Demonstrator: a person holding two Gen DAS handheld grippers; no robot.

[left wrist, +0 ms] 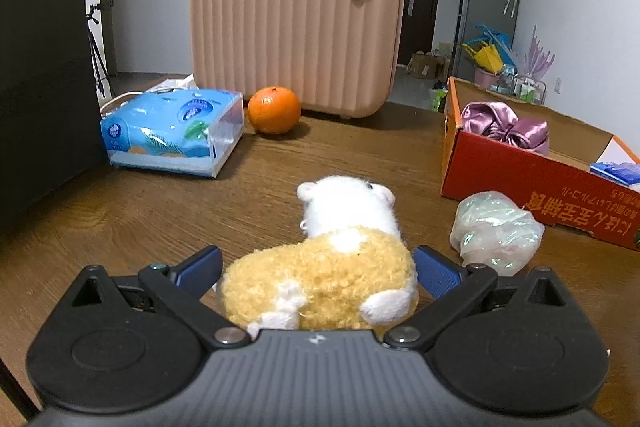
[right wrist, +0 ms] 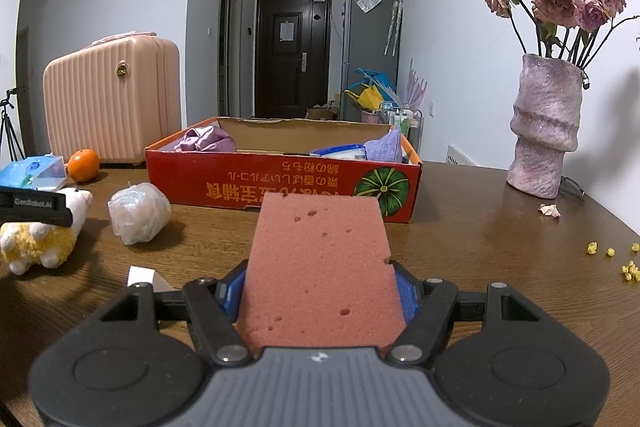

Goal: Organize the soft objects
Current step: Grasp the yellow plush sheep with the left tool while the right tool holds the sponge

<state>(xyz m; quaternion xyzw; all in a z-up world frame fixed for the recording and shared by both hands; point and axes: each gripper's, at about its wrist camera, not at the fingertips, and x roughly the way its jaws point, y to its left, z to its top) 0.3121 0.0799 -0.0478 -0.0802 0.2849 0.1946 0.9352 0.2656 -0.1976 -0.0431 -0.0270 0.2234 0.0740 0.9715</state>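
A yellow-and-white plush toy (left wrist: 320, 279) lies on the brown table (left wrist: 280, 163), head away from me. My left gripper (left wrist: 316, 255) straddles it, jaws wide, with a blue pad (left wrist: 200, 267) at each flank and no visible squeeze. The right wrist view shows the same plush toy (right wrist: 40, 243) under the left gripper's black housing (right wrist: 32, 207). My right gripper (right wrist: 320, 281) is shut on a pink sponge (right wrist: 320, 247), held above the table before the red cardboard box (right wrist: 280, 183). That box holds a purple satin cloth (right wrist: 208, 141) and a lilac cloth (right wrist: 386, 147). A plastic-wrapped bundle (right wrist: 138, 213) lies beside it.
A pink ribbed case (left wrist: 296, 27) stands at the back, with an orange (left wrist: 274, 109) and a blue tissue pack (left wrist: 172, 131) before it. A vase of dried roses (right wrist: 544, 127) stands at the right. Yellow crumbs (right wrist: 628, 269) and a small white item (right wrist: 142, 277) lie on the table.
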